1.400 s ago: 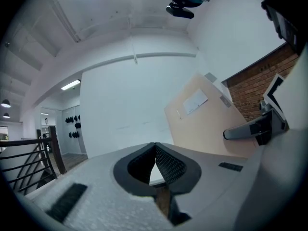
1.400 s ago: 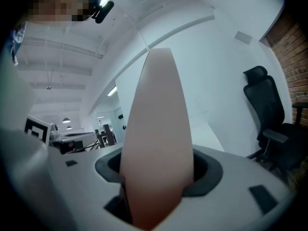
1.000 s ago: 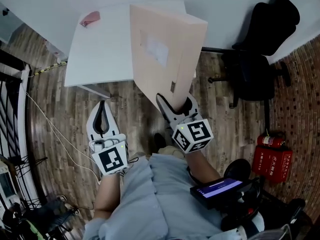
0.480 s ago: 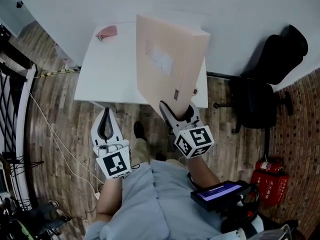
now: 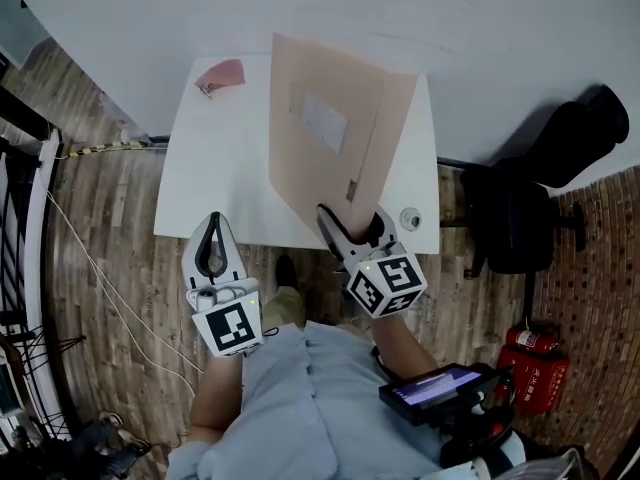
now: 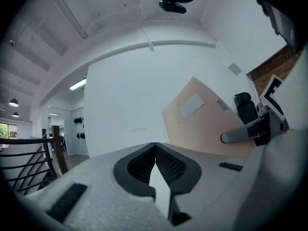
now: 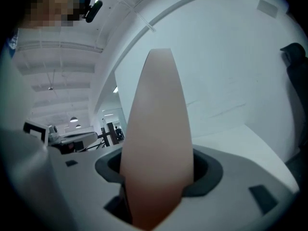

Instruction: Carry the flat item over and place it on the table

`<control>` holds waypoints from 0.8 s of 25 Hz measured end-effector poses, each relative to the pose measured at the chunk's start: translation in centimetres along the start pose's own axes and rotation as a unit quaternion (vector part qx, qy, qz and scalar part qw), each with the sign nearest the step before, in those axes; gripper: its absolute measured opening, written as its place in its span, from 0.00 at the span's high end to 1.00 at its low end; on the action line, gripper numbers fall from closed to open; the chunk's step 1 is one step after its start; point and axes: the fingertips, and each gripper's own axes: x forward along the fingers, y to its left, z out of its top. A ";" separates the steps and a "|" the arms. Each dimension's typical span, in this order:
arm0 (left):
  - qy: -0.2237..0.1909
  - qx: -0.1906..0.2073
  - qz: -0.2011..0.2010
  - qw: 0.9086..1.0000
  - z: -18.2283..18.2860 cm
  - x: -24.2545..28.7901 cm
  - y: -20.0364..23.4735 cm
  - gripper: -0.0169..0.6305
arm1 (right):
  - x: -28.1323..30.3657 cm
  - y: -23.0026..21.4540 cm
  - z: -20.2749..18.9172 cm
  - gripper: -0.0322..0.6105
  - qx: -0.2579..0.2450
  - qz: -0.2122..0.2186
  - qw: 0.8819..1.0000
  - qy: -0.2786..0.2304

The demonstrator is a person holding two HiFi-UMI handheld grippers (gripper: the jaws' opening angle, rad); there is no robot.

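A flat tan box with a white label stands tilted on edge above the white table. My right gripper is shut on its lower corner. The same tan box fills the space between the jaws in the right gripper view. The box also shows to the right in the left gripper view. My left gripper hangs at the table's near edge, jaws together and empty; its fingertips meet.
A small pink object lies at the table's far left corner, and a small round object near its right front corner. A black office chair stands to the right. A red fire extinguisher sits on the wooden floor at lower right.
The view has moved forward, so the table now lies closer below both grippers. The box stays in the right gripper and now hangs over the tabletop.
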 end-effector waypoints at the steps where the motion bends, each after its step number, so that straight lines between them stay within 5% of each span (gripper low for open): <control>1: -0.001 -0.001 -0.002 1.000 -0.1 1.2 0.8 0.96 | 1.3 0.1 0.1 0.50 0.000 -0.001 1.000 0.002; 16: -0.063 0.004 -0.022 0.998 2.1 13.1 8.4 0.96 | 14.0 0.8 4.9 0.50 0.003 -0.005 0.999 -0.031; 20: -0.049 0.004 -0.028 0.998 2.3 14.7 8.4 0.96 | 15.2 0.1 5.3 0.50 0.012 -0.006 1.000 -0.028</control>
